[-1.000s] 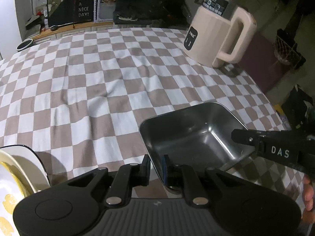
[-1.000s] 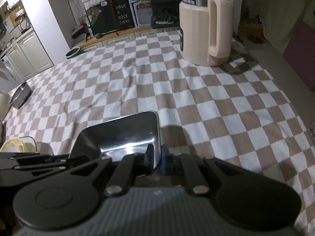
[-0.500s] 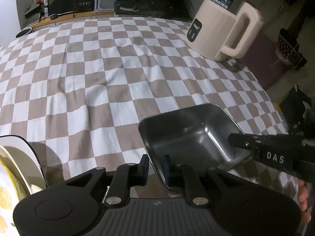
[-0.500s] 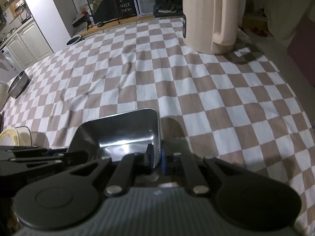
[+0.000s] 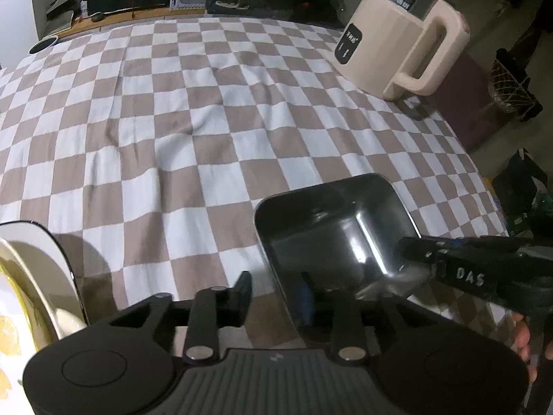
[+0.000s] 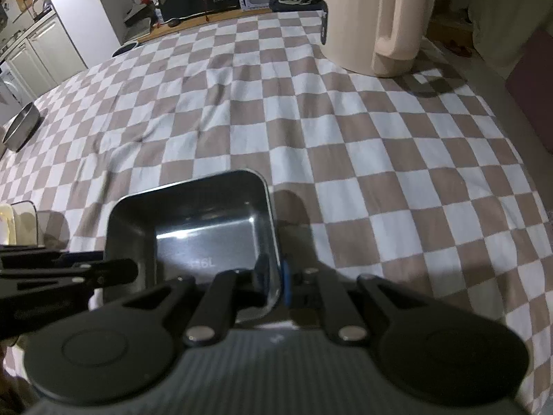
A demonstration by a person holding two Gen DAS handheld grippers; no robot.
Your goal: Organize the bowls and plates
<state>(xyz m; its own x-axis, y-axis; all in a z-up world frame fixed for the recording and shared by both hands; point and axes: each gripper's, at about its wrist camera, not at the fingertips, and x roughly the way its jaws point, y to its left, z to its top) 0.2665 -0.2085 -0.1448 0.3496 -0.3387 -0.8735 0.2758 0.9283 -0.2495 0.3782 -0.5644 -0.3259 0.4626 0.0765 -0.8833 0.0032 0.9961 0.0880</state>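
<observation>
The square steel bowl (image 5: 331, 238) sat on the checked tablecloth (image 5: 179, 145) close to the table's near edge, toward its right corner, with both grippers at its rim. The left gripper (image 5: 276, 294) straddled the bowl's near-left wall; its jaws had just been opening, and the outer finger (image 5: 242, 290) stood clear of the metal with cloth showing in the gap, so it no longer pinched the wall that ran between them. The right gripper (image 6: 273, 276) was nearly closed on the bowl's right wall, one pad (image 6: 285, 282) outside and the other inside, apparently clamping it.

The relation that mattered: the bowl lay straight ahead of and just below both grippers, its walls running away from each camera along the fingers, so only the right hand's tool had real hold of it. Being square, it had no long axis to favour. Any further shift would probably be steered from the right wall, while the left seemed free to withdraw toward the yellow-patterned plate (image 5: 20, 311) at the near-left edge. A cream electric jug (image 5: 390, 45) stood well apart at the far right corner.
</observation>
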